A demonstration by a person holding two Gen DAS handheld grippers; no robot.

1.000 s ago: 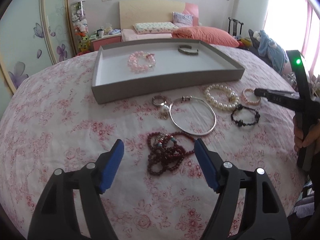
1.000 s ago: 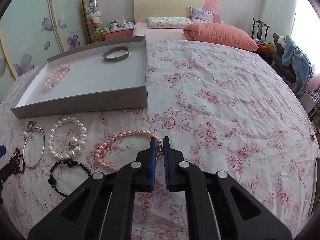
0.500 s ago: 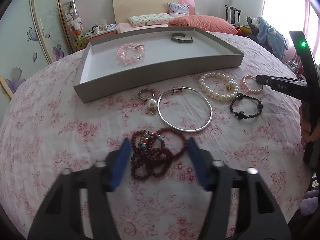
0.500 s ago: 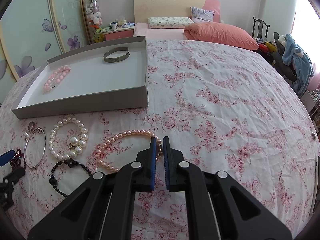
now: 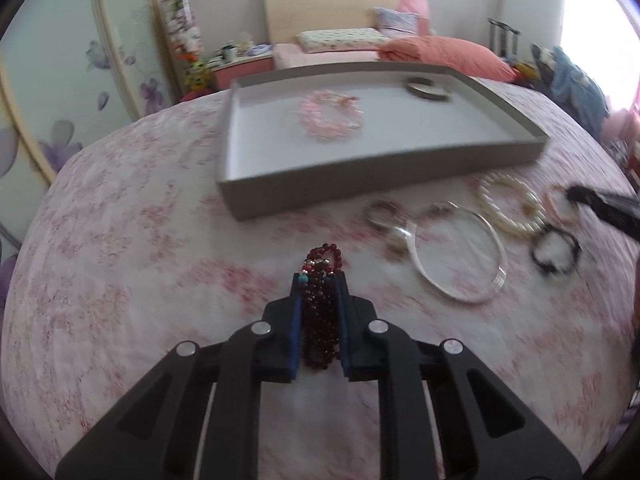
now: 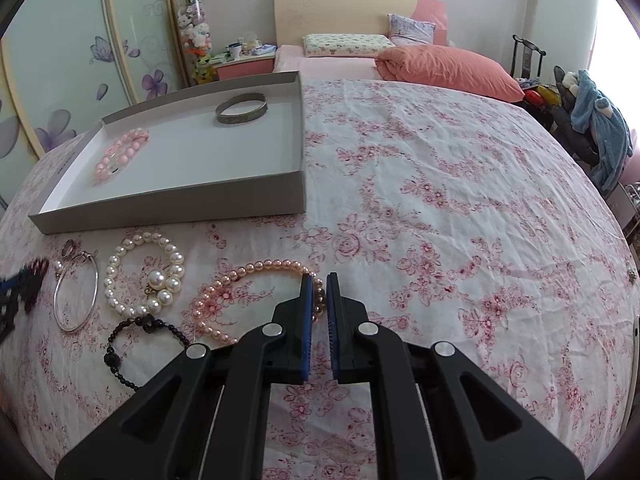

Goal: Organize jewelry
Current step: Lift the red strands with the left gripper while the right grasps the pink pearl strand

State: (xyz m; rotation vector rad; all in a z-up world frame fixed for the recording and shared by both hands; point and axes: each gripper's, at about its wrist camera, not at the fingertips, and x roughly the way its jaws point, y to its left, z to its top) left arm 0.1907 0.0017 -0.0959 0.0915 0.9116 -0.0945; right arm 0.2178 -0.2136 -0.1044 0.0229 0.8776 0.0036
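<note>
My left gripper (image 5: 319, 280) is shut on a dark red bead necklace (image 5: 320, 312) and holds it above the bedspread, in front of the grey tray (image 5: 360, 170). The tray holds a pink bead bracelet (image 5: 331, 116) and a metal bangle (image 5: 428, 89). My right gripper (image 6: 319, 280) is shut and empty, hovering over a pink pearl bracelet (image 6: 256, 270). Beside it lie a white pearl bracelet (image 6: 144, 276), a black bead bracelet (image 6: 132, 344), a thin silver bangle (image 6: 76, 292) and a ring (image 6: 67, 247).
The tray (image 6: 172, 204) sits on a flowered bedspread (image 6: 440, 200). A headboard and pillows (image 6: 444, 68) are at the far end. A sliding wardrobe (image 6: 80, 60) stands on the left and a chair with clothes (image 6: 596, 120) on the right.
My left gripper has closed on the red bead necklace, lifted it off the bedspread and swung left. The right gripper has not moved.
</note>
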